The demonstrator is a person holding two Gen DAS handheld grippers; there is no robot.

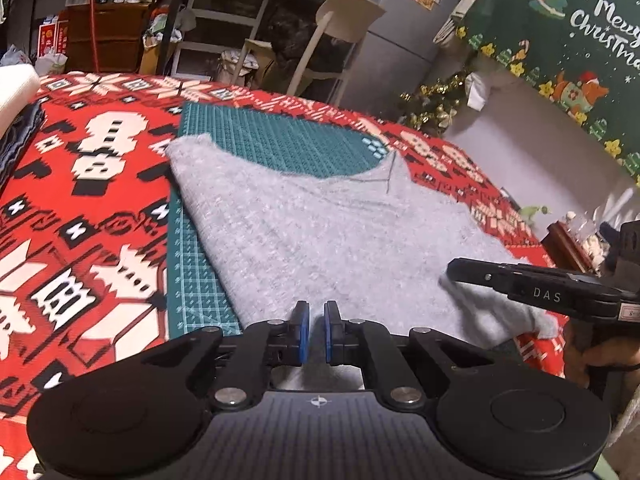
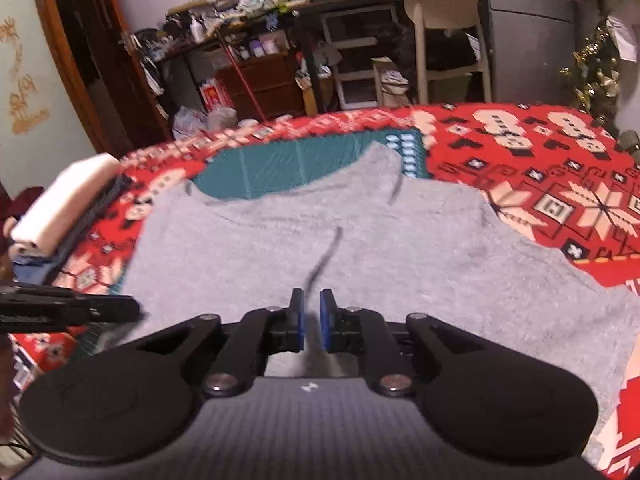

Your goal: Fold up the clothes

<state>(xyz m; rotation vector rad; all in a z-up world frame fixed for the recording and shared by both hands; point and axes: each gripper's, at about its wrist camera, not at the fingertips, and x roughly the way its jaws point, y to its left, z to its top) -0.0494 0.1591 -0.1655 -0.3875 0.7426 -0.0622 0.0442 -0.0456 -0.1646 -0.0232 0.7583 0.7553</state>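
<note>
A grey knit garment [image 1: 320,220] lies spread on a green cutting mat [image 1: 280,140], its neckline at the far side. My left gripper [image 1: 316,314] sits at the near edge with its blue pads almost together and grey cloth in the narrow gap. My right gripper [image 1: 450,270] comes in from the right, shut on the near right edge, where the cloth bunches up and lifts. In the right wrist view the garment [image 2: 320,232] fills the middle. There the right gripper [image 2: 311,308] has its pads close over the cloth, and the left gripper [image 2: 134,312] reaches in at the left edge.
A red patterned blanket [image 1: 80,200] covers the surface under the mat [image 2: 272,172]. A stack of folded clothes, a white one [image 2: 60,200] on top, lies at the far left. A chair [image 2: 444,8], shelves and a small Christmas tree [image 1: 436,108] stand beyond. A hand [image 1: 580,360] grips the right tool.
</note>
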